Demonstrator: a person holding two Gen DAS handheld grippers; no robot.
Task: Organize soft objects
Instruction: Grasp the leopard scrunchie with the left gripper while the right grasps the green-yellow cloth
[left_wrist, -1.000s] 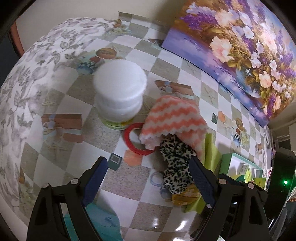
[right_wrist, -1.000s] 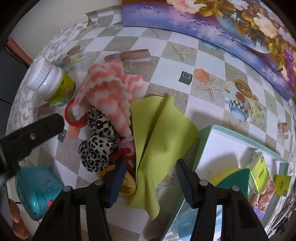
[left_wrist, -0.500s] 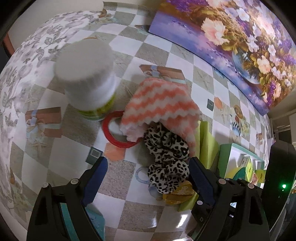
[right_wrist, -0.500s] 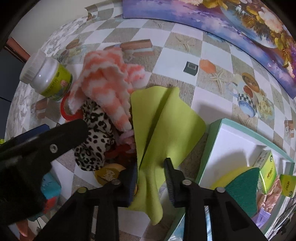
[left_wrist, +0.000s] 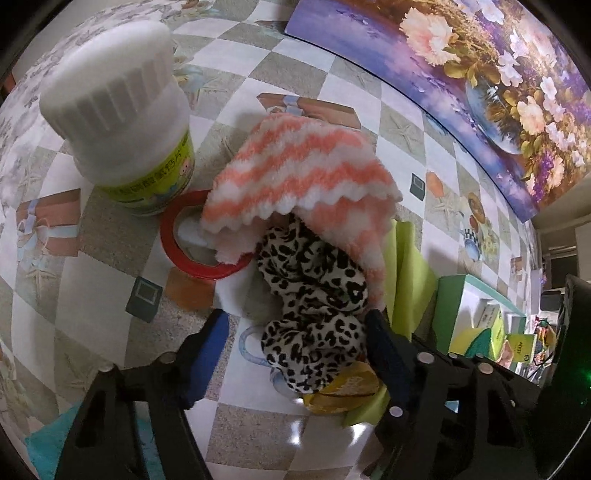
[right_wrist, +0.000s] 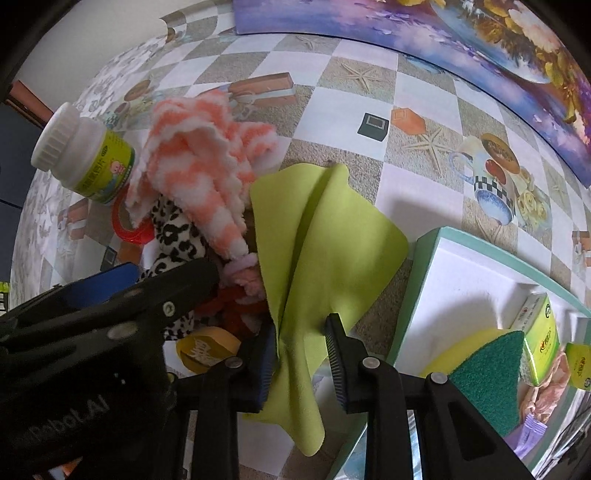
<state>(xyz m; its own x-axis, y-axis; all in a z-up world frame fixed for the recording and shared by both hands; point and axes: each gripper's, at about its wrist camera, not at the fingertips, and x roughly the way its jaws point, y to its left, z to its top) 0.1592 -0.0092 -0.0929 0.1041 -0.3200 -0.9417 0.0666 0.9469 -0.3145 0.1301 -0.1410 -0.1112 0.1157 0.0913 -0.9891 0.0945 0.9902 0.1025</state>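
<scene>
A pile of soft things lies on the checkered tablecloth: an orange-and-white fluffy cloth (left_wrist: 306, 177) on top of a leopard-print scrunchie (left_wrist: 314, 306), and a lime-green cloth (right_wrist: 325, 240) beside them. My left gripper (left_wrist: 295, 347) is open, its fingers on either side of the scrunchie's near end. My right gripper (right_wrist: 301, 354) is open with its jaws close around the green cloth's lower fold. The left gripper's black body (right_wrist: 110, 321) shows in the right wrist view.
A white-capped bottle (left_wrist: 122, 118) stands left of the pile by a red ring (left_wrist: 192, 240). A mint-green box (right_wrist: 480, 295) at right holds a sponge (right_wrist: 487, 373) and small packets. A yellow tape roll (right_wrist: 207, 349) lies near. A floral painting (left_wrist: 461, 74) leans behind.
My left gripper has moved forward and down around the scrunchie. My right gripper's jaws have narrowed around the green cloth.
</scene>
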